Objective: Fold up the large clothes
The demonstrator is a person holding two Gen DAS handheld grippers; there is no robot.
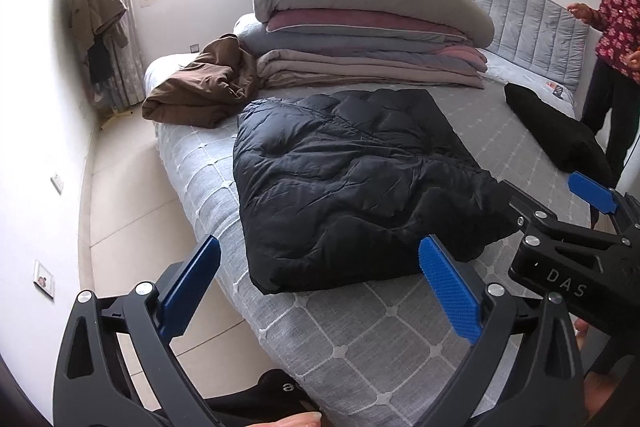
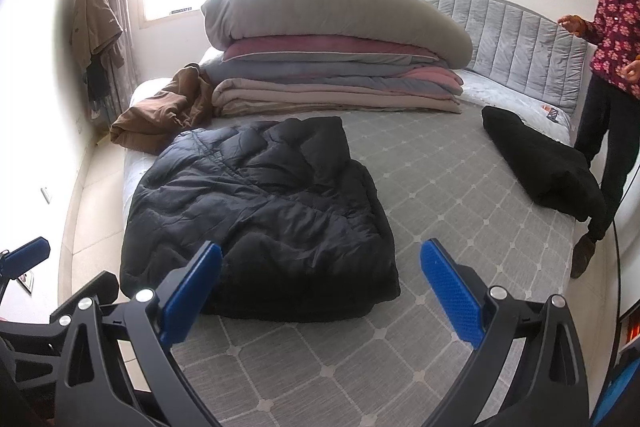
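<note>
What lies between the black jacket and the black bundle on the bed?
Only bare bedspread lies between the jacket and the bundle. The right wrist view shows it best.

bed (image 2: 420, 187) grey quilted | on it: black jacket (image 2: 260, 211), brown garment (image 2: 160, 115), folded bedding stack (image 2: 336, 67), black bundle (image 2: 540, 159)

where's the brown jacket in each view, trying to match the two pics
Left wrist view: the brown jacket lies crumpled at upper left of centre, on the bed's far left corner, left of the black puffer jacket.
Right wrist view: the brown jacket sits further left, at the upper left, beyond the puffer's far left corner.
Shared landmark: the stack of folded bedding, immediately right of the brown jacket in both.
</note>
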